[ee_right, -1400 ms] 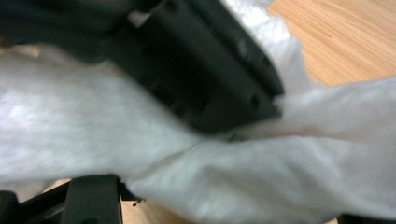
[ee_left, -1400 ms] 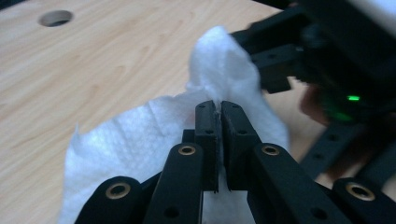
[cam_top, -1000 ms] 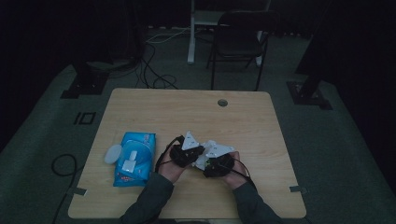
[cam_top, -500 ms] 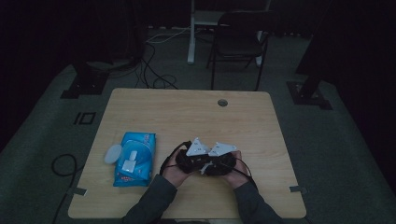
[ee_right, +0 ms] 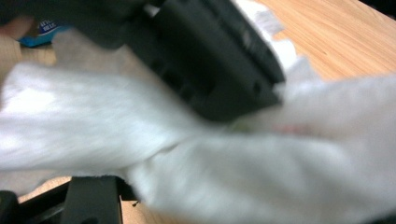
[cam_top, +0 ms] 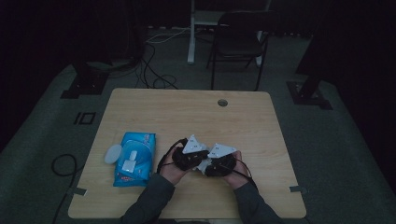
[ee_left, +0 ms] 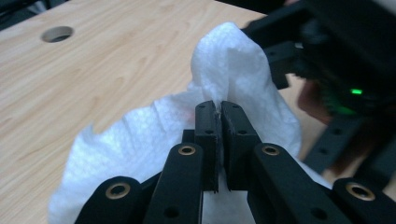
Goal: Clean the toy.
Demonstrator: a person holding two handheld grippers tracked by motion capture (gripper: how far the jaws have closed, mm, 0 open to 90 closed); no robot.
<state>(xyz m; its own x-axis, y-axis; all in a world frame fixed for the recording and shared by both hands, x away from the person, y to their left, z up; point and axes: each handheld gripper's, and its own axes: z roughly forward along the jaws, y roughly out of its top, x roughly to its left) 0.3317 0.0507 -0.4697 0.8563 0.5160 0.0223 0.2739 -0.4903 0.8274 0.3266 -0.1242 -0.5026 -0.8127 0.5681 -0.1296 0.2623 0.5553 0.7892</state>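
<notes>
My left tongs (ee_left: 218, 109): matt black plastic, brass-coloured rivets. Wipe (ee_left: 140, 135): white, dimpled, soft cloth-like paper. Counter (ee_left: 93, 60): smooth pale wood grain.

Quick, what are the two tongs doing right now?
Left tongs: closed, pinching the white wipe.
Right tongs: against the same wipe; open or closed cannot be told.

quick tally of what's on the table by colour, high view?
White: 2 — crumpled white wipe pinched in the left gripper, and round white lid beside the pack
Blue: 1 — blue plastic wet-wipe pack
Black: 2 — the left gripper and the right gripper
Total: 5
</notes>
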